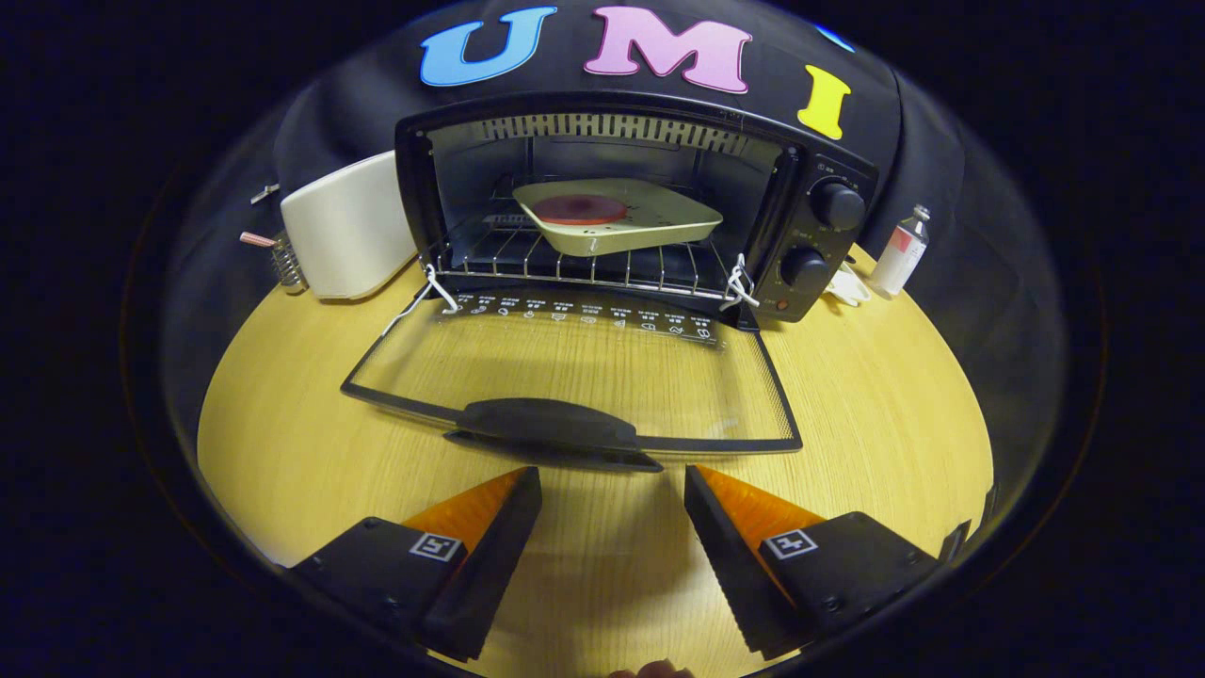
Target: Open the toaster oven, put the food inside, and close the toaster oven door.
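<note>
The gripper hovers level, its fingers spread apart, apparently holding nothing.

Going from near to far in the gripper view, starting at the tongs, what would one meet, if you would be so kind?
Open tongs → door handle → glass door → wire rack → tray of food.

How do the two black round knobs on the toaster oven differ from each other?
The upper black round knob sits above the lower black round knob on the black toaster oven panel. The upper one looks larger. Both are black and round. The open tongs are near neither.
</note>
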`<action>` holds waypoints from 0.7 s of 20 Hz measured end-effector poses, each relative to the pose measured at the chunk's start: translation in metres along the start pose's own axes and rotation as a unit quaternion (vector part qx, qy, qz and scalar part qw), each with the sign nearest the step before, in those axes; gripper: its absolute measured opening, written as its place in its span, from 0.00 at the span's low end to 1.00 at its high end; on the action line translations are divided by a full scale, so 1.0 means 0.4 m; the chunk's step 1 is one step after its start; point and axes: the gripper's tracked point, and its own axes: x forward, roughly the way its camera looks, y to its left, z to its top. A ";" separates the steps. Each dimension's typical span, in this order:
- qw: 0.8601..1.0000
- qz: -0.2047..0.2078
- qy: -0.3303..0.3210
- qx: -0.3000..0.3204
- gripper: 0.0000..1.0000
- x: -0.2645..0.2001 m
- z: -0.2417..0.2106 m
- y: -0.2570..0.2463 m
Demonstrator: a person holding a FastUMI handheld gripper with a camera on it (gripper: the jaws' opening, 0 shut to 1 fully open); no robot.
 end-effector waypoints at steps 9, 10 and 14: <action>0.999 0.020 -0.021 -0.031 0.97 -0.051 0.050 0.017; 0.998 0.025 -0.033 -0.040 0.97 -0.071 0.071 0.015; 0.995 0.039 -0.089 -0.035 0.97 -0.143 0.171 0.006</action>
